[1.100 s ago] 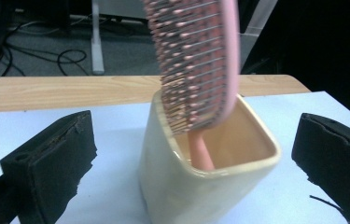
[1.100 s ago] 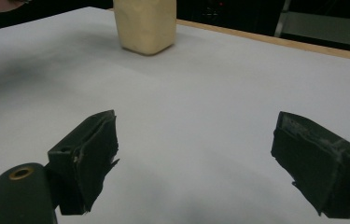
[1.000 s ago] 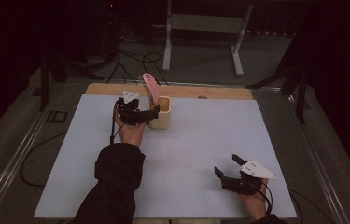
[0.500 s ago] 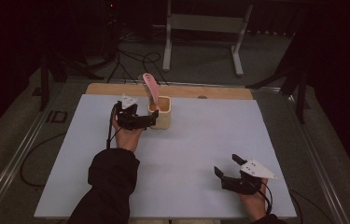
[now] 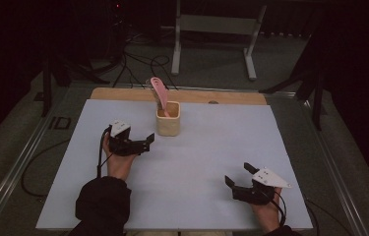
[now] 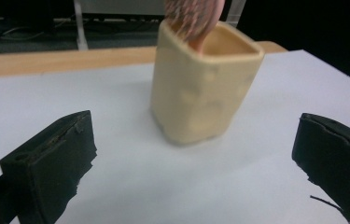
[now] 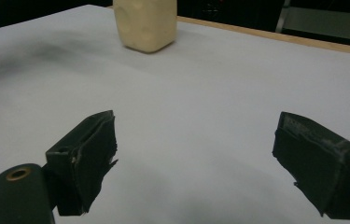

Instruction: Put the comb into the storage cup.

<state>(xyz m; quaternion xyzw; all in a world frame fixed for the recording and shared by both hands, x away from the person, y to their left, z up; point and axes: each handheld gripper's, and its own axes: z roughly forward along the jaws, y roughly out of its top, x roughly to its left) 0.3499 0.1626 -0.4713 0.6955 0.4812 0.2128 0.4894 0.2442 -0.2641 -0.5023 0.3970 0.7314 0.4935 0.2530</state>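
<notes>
We look down on a white tabletop with a person's two forearms coming in from the near edge, each hand holding a black two-jaw claw. Nearest to us, at the lower right, the right claw sits low over bare tabletop with its jaws spread wide and nothing between them; in the right gripper view both jaws stand far apart over plain white surface. A little farther in, on the left, the left claw is also open and empty, its jaws pointing toward the right and slightly away from the person. Just beyond and to the right of that claw stands a cream-coloured cup, upright, squarish with rounded corners, near the middle of the far half of the tabletop. In the left gripper view the cup rises dead ahead between the two spread jaws, near but not touching them. A pink utensil stands in the cup, its long axis tilted up and to the left. We judge the left hand far better placed to reach the cup; the right claw is well apart from it. Beyond the white surface runs a wooden edge strip, then dark floor with cables. We can read no brand, label or writing anywhere.
</notes>
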